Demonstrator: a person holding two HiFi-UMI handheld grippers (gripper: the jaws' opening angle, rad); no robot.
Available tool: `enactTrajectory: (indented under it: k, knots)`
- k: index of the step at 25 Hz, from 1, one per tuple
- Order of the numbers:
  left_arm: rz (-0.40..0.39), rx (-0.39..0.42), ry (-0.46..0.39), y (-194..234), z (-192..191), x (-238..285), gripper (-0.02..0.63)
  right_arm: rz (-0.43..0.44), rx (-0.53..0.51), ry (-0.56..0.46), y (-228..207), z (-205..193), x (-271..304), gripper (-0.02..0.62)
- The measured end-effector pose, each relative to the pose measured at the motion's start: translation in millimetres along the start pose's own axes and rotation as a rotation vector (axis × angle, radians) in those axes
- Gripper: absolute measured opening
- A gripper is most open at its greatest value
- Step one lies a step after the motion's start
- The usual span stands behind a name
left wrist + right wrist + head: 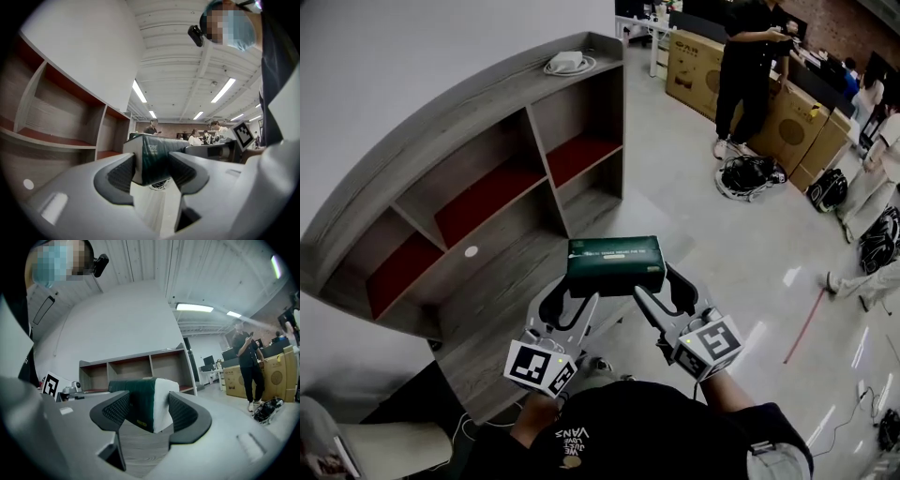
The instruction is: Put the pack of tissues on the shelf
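Observation:
A dark green pack of tissues [616, 265] with white ends hangs in the air in front of the grey wooden shelf [487, 169]. My left gripper [572, 298] is shut on its left end and my right gripper [664, 289] on its right end. In the left gripper view the pack [159, 157] sits between the two pads of the left gripper [152, 171], with the shelf [56, 140] to the left. In the right gripper view the right gripper [149, 411] holds the pack [140, 404], and the shelf's open compartments [140, 366] lie straight behind it.
A white charger with a coiled cable [567, 63] lies on the shelf's top. Cardboard boxes [694, 61], a standing person [750, 66] and bags [748, 175] are on the floor to the right. A chair [356, 450] stands at the lower left.

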State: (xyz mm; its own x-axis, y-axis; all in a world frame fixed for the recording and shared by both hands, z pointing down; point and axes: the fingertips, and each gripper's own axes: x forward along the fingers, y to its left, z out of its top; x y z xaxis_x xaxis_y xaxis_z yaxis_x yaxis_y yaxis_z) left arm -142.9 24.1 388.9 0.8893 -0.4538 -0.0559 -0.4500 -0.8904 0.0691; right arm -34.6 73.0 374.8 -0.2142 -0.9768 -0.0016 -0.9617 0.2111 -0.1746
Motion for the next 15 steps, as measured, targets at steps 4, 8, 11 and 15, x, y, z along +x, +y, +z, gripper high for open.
enactTrajectory:
  k: [4,8,11,15]
  knots:
    - [-0.03,0.003,-0.006,15,6,9,0.249,-0.035,-0.011,-0.033,-4,8,15,0.261]
    - [-0.05,0.01,-0.003,35,8,15,0.25,-0.042,0.0,-0.023,0,5,34,0.261]
    - [-0.063,0.011,-0.009,48,7,17,0.25,-0.062,0.002,-0.039,0,4,45,0.261]
    - [-0.072,0.001,-0.017,57,4,20,0.25,-0.077,-0.01,-0.054,-2,2,54,0.261]
